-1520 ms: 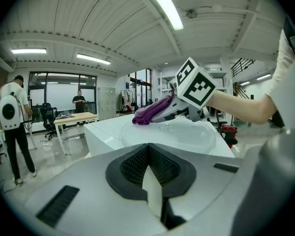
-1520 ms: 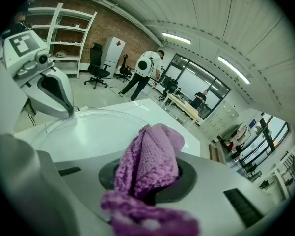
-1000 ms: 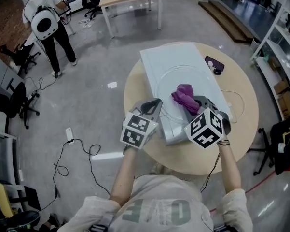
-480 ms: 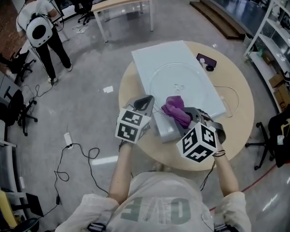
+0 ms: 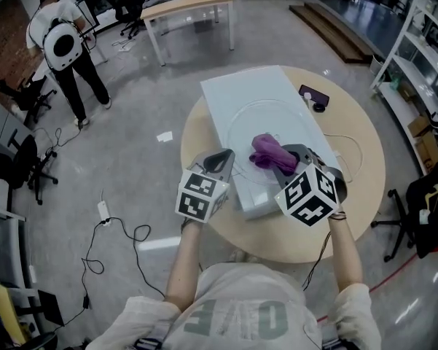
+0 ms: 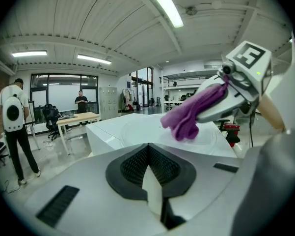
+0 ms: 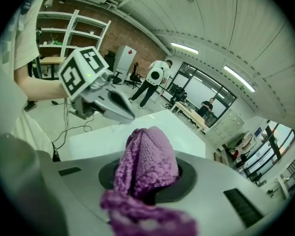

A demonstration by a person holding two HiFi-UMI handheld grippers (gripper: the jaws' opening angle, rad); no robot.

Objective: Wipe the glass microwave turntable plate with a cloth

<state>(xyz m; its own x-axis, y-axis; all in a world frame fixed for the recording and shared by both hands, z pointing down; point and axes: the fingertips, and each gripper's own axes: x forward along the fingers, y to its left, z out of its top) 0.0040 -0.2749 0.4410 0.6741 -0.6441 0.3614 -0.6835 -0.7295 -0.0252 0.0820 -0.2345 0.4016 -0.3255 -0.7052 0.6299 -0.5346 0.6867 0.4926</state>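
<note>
- While both forearms reach forward at lower centre, the right gripper (image 5: 286, 155) pinches a purple cloth (image 5: 265, 150) over the glass plate (image 5: 271, 114).
- Left gripper (image 5: 224, 157): jaws pressed together, empty, beside the plate's lower-left rim.
- The plate lies on a white box (image 5: 237, 93), frame centre.

Left gripper (image 6: 148, 157) has its jaws shut tight with nothing in them. Just past them the right gripper (image 6: 225, 96) comes in from the right pinching a purple cloth (image 6: 189, 114), which dangles over the glass plate (image 6: 142, 132) on a white box (image 6: 102, 132)
</note>
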